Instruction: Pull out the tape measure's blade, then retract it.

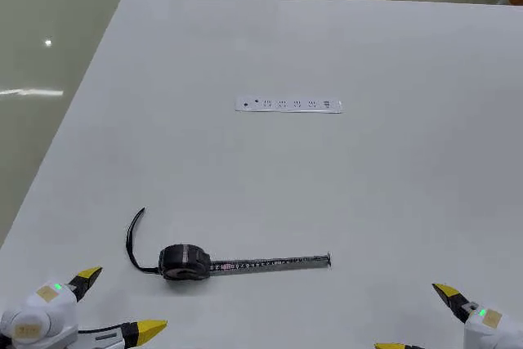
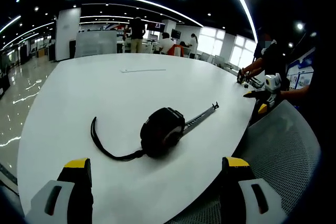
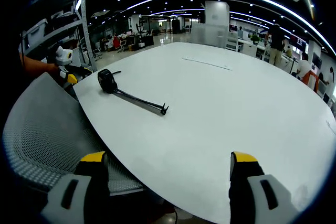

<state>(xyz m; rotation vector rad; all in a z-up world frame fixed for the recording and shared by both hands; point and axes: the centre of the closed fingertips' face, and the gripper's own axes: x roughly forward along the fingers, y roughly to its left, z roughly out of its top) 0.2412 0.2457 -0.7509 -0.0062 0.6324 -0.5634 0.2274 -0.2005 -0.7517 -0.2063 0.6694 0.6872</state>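
A black tape measure [image 1: 185,262] lies on the white table, its blade [image 1: 270,264] drawn out a short way to the right and ending in a hook [image 1: 328,260]. A black wrist strap [image 1: 132,239] curls off its left side. My left gripper [image 1: 120,306] stands open at the table's near left edge, a little short of the case [image 2: 163,130]. My right gripper [image 1: 417,320] hangs open at the near right corner, well clear of the blade tip [image 3: 164,109]. The case [image 3: 107,80] lies far left in the right gripper view.
A white strip with dark marks [image 1: 288,105] lies flat in the middle of the table. A grey perforated chair back [image 3: 47,145] stands below the near edge. People work at benches in the background.
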